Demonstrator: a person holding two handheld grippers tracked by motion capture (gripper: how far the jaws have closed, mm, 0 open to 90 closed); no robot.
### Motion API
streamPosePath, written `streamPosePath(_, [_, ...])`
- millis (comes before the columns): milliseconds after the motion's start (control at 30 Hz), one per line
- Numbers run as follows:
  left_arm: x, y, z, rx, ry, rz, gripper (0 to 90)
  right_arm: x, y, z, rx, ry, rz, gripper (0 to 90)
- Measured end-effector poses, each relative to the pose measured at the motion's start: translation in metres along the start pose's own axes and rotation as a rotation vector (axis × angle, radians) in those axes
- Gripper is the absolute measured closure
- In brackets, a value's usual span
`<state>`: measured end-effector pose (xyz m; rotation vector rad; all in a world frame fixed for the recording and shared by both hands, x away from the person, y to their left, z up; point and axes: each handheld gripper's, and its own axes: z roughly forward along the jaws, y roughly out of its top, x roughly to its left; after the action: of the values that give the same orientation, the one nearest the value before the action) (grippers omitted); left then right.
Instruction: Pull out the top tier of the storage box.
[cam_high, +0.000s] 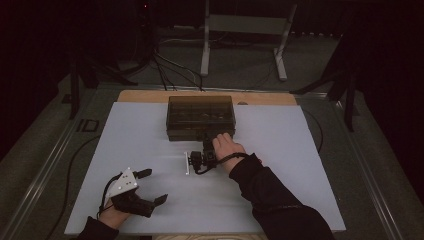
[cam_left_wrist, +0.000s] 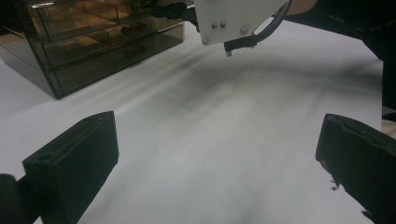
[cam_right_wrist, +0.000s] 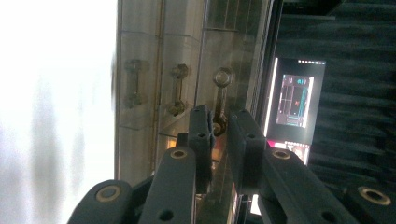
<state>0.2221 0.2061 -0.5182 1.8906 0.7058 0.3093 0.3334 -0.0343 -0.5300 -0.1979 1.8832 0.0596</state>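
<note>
Right claw (cam_right_wrist: 218, 122) pinches top drawer handle (cam_right_wrist: 221, 100) of smoked drawer box (cam_high: 200, 117) — drawer not out yet — left claw (cam_high: 150, 186) spread, idle on table (cam_high: 280, 200).

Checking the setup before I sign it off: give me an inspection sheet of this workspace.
Surface: white board on a wooden table.
Job's things: smoky clear drawer box, three drawers; top drawer handle.
Clutter: nothing seen.
Grippers: right tool nearly shut around the top handle; left tool open, holding nothing.
Cables: black cable on the right tool; more on the floor behind.
Surroundings: dark room, grey stand, lit screen.
</note>
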Motion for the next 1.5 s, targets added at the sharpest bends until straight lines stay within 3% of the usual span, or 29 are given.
streamPosePath(133, [0.000,0.000,0.000,-0.001,0.000,0.000,0.0,-0.003,-0.001,0.000,-0.010,0.025,0.033,79.3])
streamPosePath(167, [0.000,0.000,0.000,-0.001,0.000,0.000,0.0,-0.007,-0.003,-0.002,-0.034,0.065,0.077,76.5])
streamPosePath(233, [0.000,0.000,0.000,0.000,0.001,0.001,0.0,-0.009,-0.003,-0.002,-0.041,0.069,0.082,75.1])
streamPosePath(333, [0.000,0.000,0.000,0.000,0.001,0.001,0.0,-0.016,-0.006,-0.006,-0.081,0.121,0.130,70.2])
streamPosePath(433, [0.000,0.000,0.000,0.000,0.001,0.000,0.0,-0.020,-0.008,-0.007,-0.087,0.139,0.156,67.4])
streamPosePath(533, [0.000,0.000,0.000,0.000,0.001,0.000,0.0,-0.029,-0.015,-0.008,-0.132,0.209,0.204,55.3])
streamPosePath(633, [0.000,0.000,0.000,0.002,0.001,0.003,0.0,-0.031,-0.017,-0.008,-0.139,0.225,0.217,49.8])
streamPosePath(733, [0.000,0.000,0.000,0.002,0.002,0.003,0.0,-0.034,-0.021,-0.009,-0.176,0.297,0.243,35.5])
streamPosePath(833, [0.000,0.000,0.000,0.001,0.002,0.001,0.0,-0.035,-0.022,-0.009,-0.183,0.319,0.245,31.1])
streamPosePath(867, [0.000,0.000,0.000,-0.001,0.000,0.000,0.0,-0.037,-0.025,-0.009,-0.198,0.350,0.275,20.4])
streamPosePath(1033, [0.000,0.000,0.000,0.000,0.000,-0.001,0.0,-0.045,-0.031,-0.009,-0.229,0.460,0.346,2.7])
streamPosePath(1100, [0.000,0.000,0.000,0.000,0.000,0.000,0.0,-0.048,-0.035,-0.009,-0.242,0.502,0.370,2.2])
streamPosePath(1200, [0.000,0.000,0.000,0.000,-0.001,0.000,0.0,-0.052,-0.042,-0.009,-0.264,0.529,0.398,0.1])
streamPosePath(1333, [0.000,0.000,0.000,0.001,-0.002,0.000,0.0,-0.056,-0.052,-0.008,-0.299,0.534,0.426,0.1])
streamPosePath(1500, [0.000,0.000,0.000,0.000,-0.004,-0.002,0.0,-0.064,-0.066,-0.005,-0.343,0.610,0.469,1.5])
